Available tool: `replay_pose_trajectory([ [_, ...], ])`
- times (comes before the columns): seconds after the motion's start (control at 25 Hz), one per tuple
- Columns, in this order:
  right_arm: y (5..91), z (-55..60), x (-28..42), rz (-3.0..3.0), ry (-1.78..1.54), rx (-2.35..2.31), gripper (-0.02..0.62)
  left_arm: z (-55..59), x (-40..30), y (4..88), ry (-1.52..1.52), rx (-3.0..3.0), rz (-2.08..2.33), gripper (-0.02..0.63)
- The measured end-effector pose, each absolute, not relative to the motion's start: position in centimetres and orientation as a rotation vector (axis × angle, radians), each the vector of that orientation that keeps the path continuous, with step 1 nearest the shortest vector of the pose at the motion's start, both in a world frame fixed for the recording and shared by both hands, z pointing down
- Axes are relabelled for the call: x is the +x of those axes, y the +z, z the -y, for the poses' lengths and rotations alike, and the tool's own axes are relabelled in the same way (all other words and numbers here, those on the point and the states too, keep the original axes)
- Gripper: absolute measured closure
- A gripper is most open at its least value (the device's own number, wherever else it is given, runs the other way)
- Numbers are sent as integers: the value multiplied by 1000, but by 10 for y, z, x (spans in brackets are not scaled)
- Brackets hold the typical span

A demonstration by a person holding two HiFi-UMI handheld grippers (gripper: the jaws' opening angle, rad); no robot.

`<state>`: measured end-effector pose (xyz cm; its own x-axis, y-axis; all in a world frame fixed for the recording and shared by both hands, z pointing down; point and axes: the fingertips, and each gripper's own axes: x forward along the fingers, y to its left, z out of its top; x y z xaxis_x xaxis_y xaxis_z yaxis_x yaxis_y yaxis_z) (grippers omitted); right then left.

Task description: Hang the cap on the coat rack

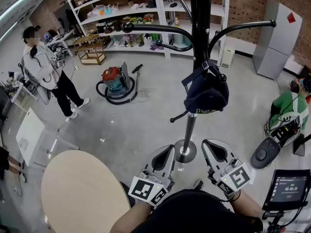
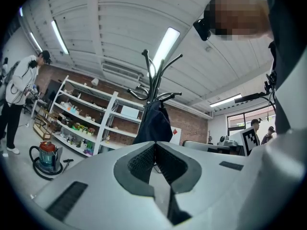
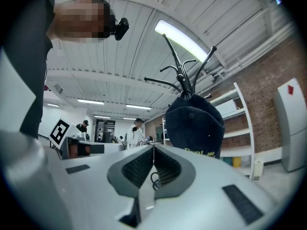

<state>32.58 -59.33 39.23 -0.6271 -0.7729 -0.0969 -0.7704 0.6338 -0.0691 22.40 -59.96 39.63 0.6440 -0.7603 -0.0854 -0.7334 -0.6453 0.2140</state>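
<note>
A dark navy cap (image 1: 206, 95) hangs from a hook of the black coat rack (image 1: 200, 28), its crown facing me; it also shows as the cap (image 3: 194, 124) in the right gripper view and the cap (image 2: 153, 122) in the left gripper view. The rack's pole runs down to a round base (image 1: 185, 151) on the floor. My left gripper (image 1: 164, 158) and right gripper (image 1: 214, 152) are held low near my body, on either side of the base and below the cap. Both are shut with nothing between their jaws.
A round beige table (image 1: 77, 191) is at my lower left. A red vacuum cleaner (image 1: 113, 80) with hose lies on the floor, white shelving (image 1: 121, 13) behind it. One person (image 1: 48, 69) stands at left, another crouches at right (image 1: 289, 106). A screen (image 1: 287, 187) sits lower right.
</note>
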Motion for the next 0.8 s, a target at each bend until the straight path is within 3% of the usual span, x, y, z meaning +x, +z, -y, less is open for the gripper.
replay_pose_trajectory([
  [0.8, 390, 556, 314, -2706, -7, -1336, 591, 564, 211, 396, -271, 2716, 1187, 600],
])
